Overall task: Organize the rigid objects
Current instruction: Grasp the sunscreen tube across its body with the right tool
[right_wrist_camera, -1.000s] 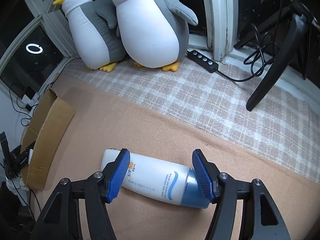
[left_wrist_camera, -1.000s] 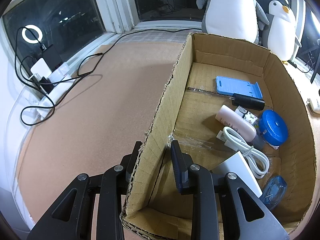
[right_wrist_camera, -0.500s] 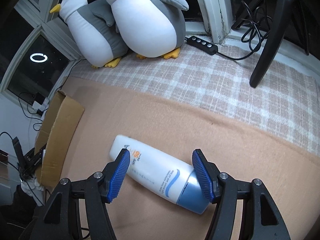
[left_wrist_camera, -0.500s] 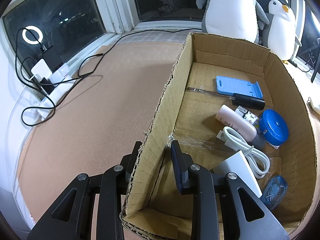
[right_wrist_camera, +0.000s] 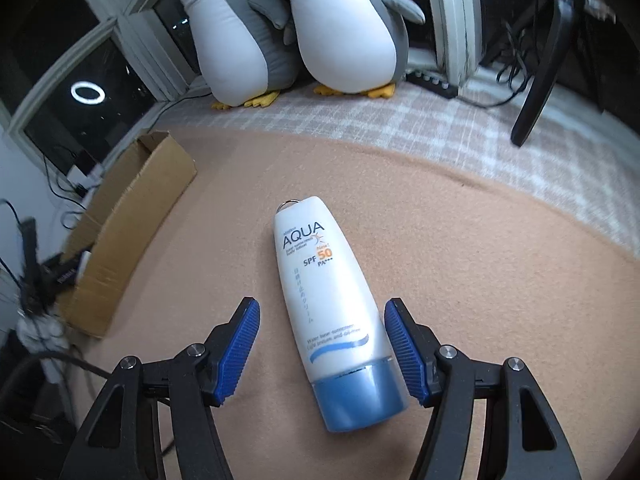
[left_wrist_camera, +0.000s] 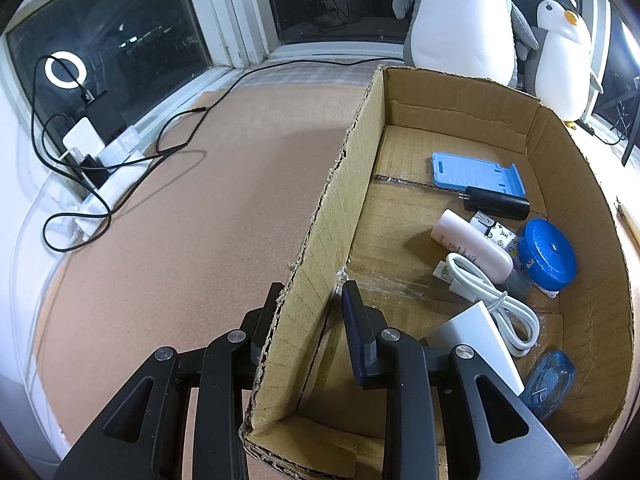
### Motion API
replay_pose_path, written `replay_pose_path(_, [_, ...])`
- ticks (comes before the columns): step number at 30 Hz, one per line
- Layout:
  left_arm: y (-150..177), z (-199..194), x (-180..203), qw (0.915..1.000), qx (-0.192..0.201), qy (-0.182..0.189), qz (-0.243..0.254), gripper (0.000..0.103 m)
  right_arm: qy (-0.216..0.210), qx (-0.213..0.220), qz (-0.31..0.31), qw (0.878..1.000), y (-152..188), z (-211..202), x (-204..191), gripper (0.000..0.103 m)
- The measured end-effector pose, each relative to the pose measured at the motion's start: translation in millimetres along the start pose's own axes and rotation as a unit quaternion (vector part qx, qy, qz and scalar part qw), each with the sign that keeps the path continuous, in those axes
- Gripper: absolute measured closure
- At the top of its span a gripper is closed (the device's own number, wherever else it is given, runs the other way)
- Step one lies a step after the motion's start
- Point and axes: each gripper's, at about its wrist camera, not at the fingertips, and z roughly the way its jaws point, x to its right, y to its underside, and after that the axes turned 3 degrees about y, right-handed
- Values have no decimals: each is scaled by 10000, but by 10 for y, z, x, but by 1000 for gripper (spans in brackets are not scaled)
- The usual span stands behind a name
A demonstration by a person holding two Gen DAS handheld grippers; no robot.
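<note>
A: When I looked down my left wrist camera, my left gripper [left_wrist_camera: 310, 312] straddled the near wall of the box [left_wrist_camera: 320, 240], one finger outside and one inside. I couldn't tell whether it was pinching the cardboard or only sitting astride it.

B: And the count inside the box?

A: I made out eight things. One blue stand [left_wrist_camera: 476, 172] at the far end, one black cylinder [left_wrist_camera: 496, 202] just in front of it, one pink tube [left_wrist_camera: 472, 246], one small patterned item [left_wrist_camera: 494, 232] touching it, one round blue tin [left_wrist_camera: 546, 252], one coiled white cable [left_wrist_camera: 496, 304] lying partly on one white slab [left_wrist_camera: 476, 328], and one clear blue case [left_wrist_camera: 550, 384] in the near corner.

B: What about your right side?

A: My right gripper [right_wrist_camera: 322, 350] was released, jaws wide, one on each side of a single bottle [right_wrist_camera: 332, 292]. Neither pad touched it. The bottle lay flat on the tan mat [right_wrist_camera: 480, 264], blue cap toward me, label reading AQUA SPF 50 facing up.

B: Where was the box from there?

A: Well apart, off to the left on the same mat. Two penguins [right_wrist_camera: 340, 32] stood side by side at the window, on one checked cloth [right_wrist_camera: 460, 128].
</note>
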Motion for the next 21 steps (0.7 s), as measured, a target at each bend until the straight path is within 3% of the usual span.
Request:
replay_pose_path(7, [-4,-6,3,10000,-3,-2,3,77,638,492,-290,9963,111,39,-114,42])
replay_pose_path(16, [-4,-8,4,10000,4,-4,5,77,816,395,-374,9952,96,194,-133,42])
replay_pose_path(21, [-5,-8,5,10000,2,-6,9,77,941,369,-474,9938,105,194,-176,58])
